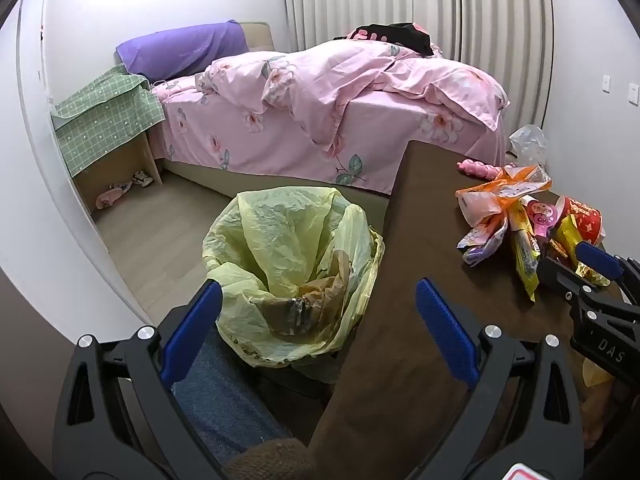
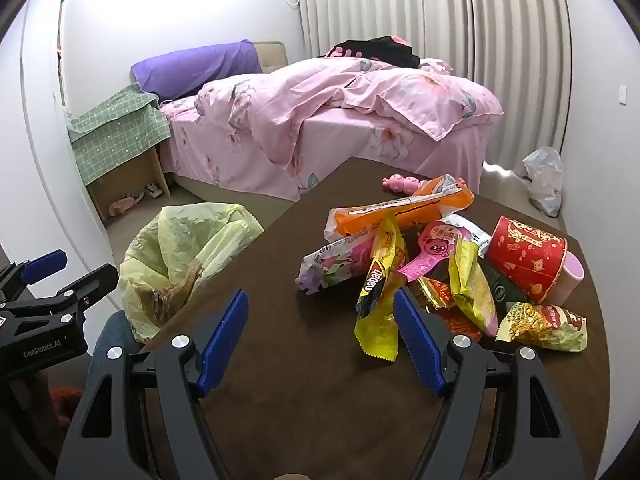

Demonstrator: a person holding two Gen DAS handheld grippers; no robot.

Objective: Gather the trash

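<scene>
A heap of snack wrappers (image 2: 420,264) lies on the dark brown table (image 2: 304,368), with a red paper cup (image 2: 528,256) on its side at the right. My right gripper (image 2: 320,332) hangs open just before the pile, its right pad next to a yellow wrapper (image 2: 380,300). A bin lined with a yellow bag (image 1: 288,264) stands on the floor left of the table, some trash at its bottom. My left gripper (image 1: 316,320) is open over the bin's near rim and the table edge, with nothing between its pads. The same wrappers (image 1: 516,228) show at the right in the left wrist view.
A bed with pink floral bedding (image 2: 320,120) fills the back. A green-checked cloth covers a small wooden stand (image 2: 120,140) at the left. A clear plastic bag (image 2: 544,180) lies on the floor by the wall. A pink toy (image 2: 400,182) rests at the table's far side. A person's jeans-clad leg (image 1: 224,392) is beside the bin.
</scene>
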